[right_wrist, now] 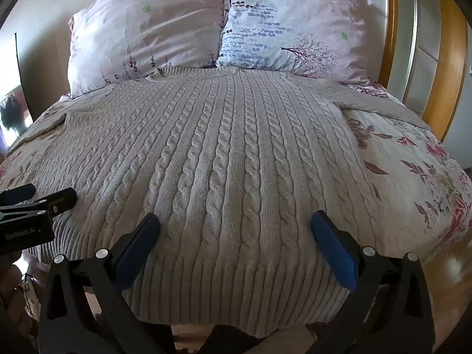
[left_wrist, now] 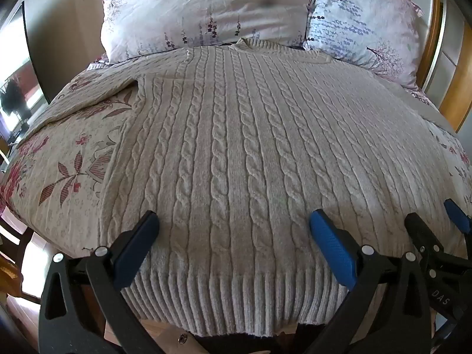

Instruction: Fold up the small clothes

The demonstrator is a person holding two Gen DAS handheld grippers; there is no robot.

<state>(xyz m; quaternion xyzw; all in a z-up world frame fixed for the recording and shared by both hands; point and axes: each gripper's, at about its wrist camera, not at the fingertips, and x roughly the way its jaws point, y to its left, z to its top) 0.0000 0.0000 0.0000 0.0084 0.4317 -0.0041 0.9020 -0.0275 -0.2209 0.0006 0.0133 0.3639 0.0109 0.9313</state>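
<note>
**Grippers wide over sweater hem, no grip yet**

Jaws on both tools stand fully apart, nothing pinched. Left gripper [left_wrist: 234,236] hovers over the ribbed hem [left_wrist: 236,301] toward the garment's left half; right gripper [right_wrist: 236,236] sits beside it over the right half, both angled down. Cable-knit sweater [left_wrist: 250,147] lies flat, front up, on the floral bedspread [left_wrist: 65,159], neck near the two pillows [right_wrist: 147,29], hem at the bed's near edge.

To do this well, imo: take the hem corners w/ both tools at matching spots, pinch both knit layers, lift evenly so the thick knit doesn't sag or twist. Sleeves look spread out sideways; prob. fold them in first.

Readable text: "GenRobot.AI" on the left tool's body [right_wrist: 22,234]; "DAS" on the right tool [left_wrist: 441,296].
</note>
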